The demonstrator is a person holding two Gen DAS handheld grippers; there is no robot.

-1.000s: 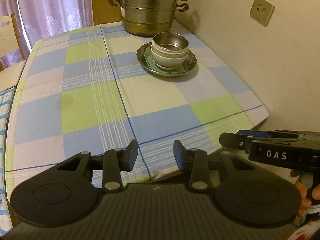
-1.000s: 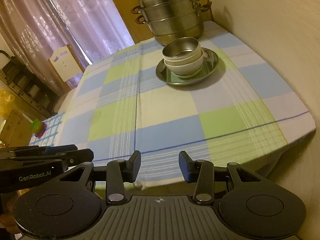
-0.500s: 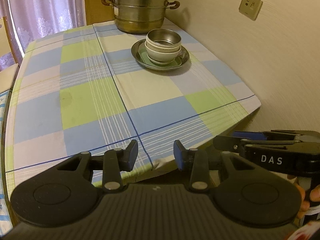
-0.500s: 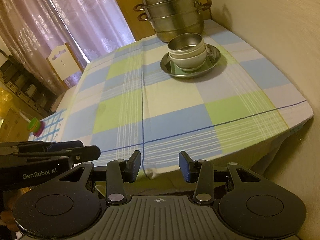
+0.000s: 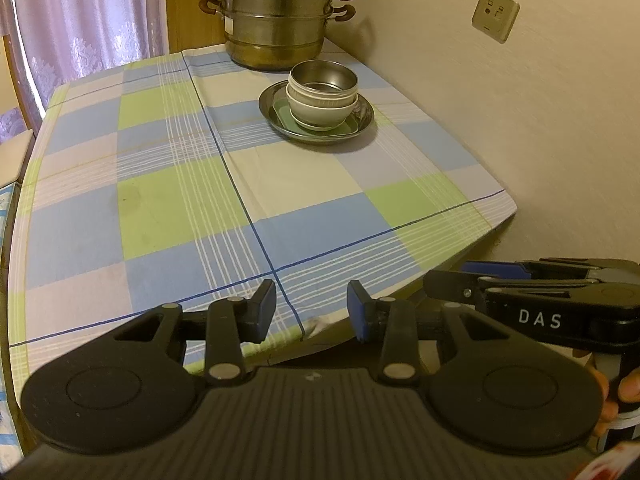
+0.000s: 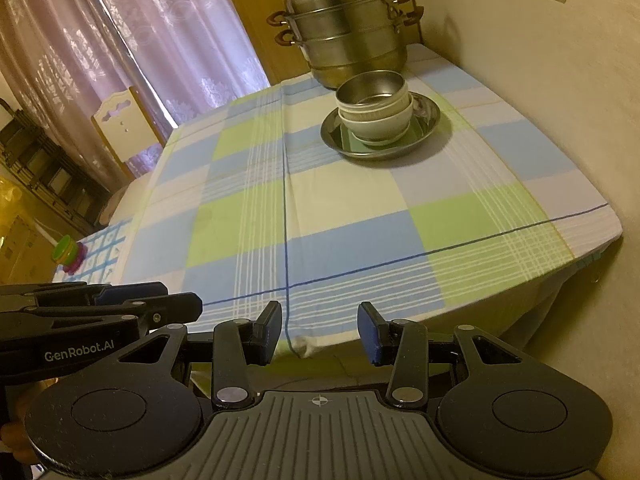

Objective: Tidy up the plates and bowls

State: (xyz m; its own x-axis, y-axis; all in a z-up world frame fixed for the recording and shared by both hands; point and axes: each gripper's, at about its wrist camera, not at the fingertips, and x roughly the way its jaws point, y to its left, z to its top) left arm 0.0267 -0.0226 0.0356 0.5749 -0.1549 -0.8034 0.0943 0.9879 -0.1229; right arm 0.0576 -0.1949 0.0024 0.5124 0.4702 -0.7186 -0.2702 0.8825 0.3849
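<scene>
Steel bowl (image 5: 323,76) nested atop two white bowls (image 5: 320,108), green dish (image 5: 316,126), steel plate (image 5: 272,110), checked tabletop (image 5: 168,200), left hand-held gripper (image 5: 311,311) and right hand-held gripper (image 6: 320,332) parted, empty

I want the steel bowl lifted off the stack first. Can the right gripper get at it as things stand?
Probably yes: the right gripper is open and empty, the steel bowl sits topmost, and only bare tablecloth lies between.

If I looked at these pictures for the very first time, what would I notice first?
Probably the stack of bowls, a shiny metal one on top, sitting in a round metal plate on the far side of the checked tablecloth near the wall. Right behind it stands a big steel steamer pot. Up close, the open left gripper and right gripper hang at the table's near edge.
</scene>
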